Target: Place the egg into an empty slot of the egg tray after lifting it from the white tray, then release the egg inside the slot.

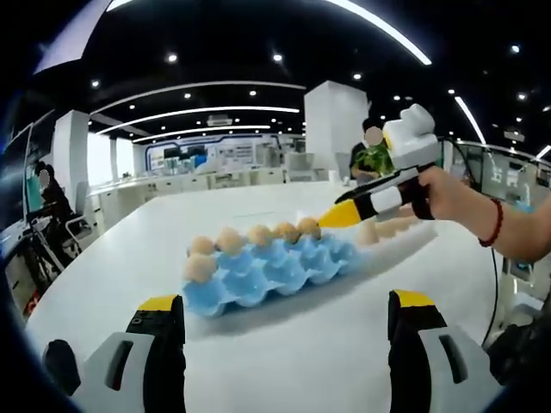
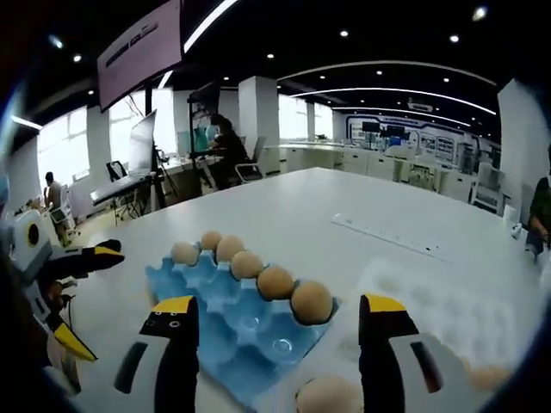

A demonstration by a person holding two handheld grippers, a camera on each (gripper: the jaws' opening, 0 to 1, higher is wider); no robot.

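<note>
The blue egg tray (image 1: 275,268) lies on the white table, with a row of eggs (image 1: 258,234) along its far side and one more at its left end. Behind it to the right is the white tray (image 1: 405,231), holding eggs. My left gripper (image 1: 286,301) stands open, short of the blue tray. My right gripper (image 1: 336,215), held by a hand (image 1: 456,194), hovers over the blue tray's far right corner. In the right gripper view, the right gripper (image 2: 279,303) is open above the blue tray (image 2: 224,327), and a loose egg (image 2: 330,396) lies low between its jaws. The left gripper (image 2: 90,297) shows open at the left.
The white tray (image 2: 448,301) lies right of the blue one, with another egg (image 2: 486,377) on it. A long flat strip (image 2: 392,237) lies farther along the table. People sit at desks and stand in the background. The table edge curves at the left (image 1: 77,284).
</note>
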